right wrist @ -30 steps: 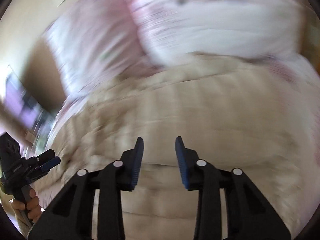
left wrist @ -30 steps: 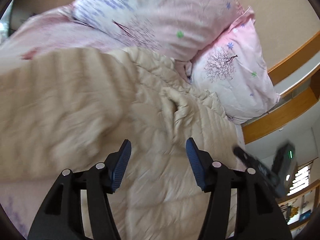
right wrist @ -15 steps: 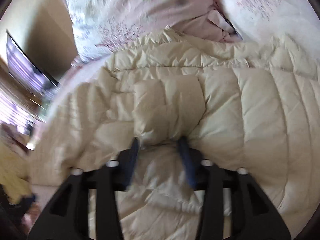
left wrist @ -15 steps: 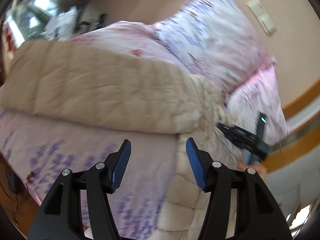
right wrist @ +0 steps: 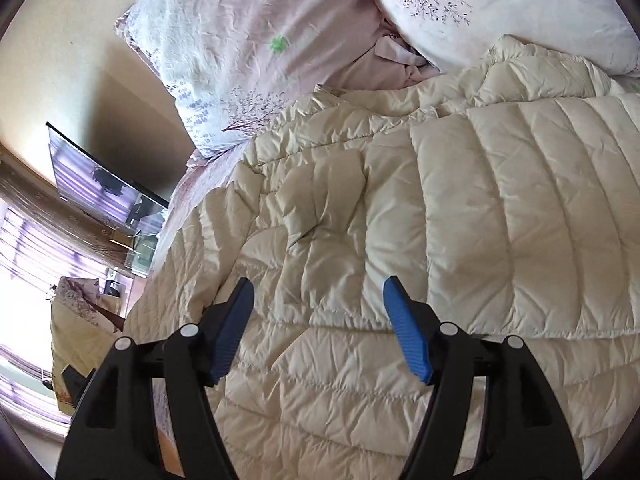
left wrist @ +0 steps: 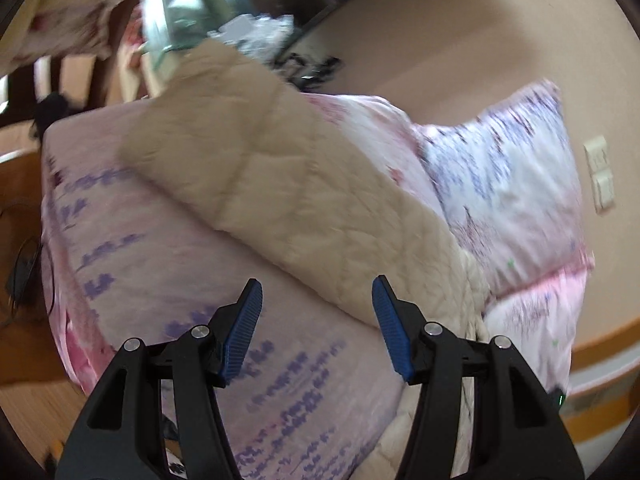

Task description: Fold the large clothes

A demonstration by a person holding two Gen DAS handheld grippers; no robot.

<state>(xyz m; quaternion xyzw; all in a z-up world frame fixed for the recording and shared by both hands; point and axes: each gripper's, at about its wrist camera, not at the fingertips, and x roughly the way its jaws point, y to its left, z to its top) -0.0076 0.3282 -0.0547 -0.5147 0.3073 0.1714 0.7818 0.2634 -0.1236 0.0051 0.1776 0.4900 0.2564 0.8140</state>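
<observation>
In the left wrist view our left tool [left wrist: 317, 298] stands apart with nothing between its blue pads, above the pink bed sheet with purple print [left wrist: 168, 264]. The cream quilted down coat [left wrist: 288, 184] runs across the centre of the frame, blurred.

In the right wrist view our right tool [right wrist: 318, 300] has just been opening; its pads stand apart over the down coat [right wrist: 460, 208], gripping nothing. Two pink floral pillows [right wrist: 248, 40] lie along the upper edge.
</observation>
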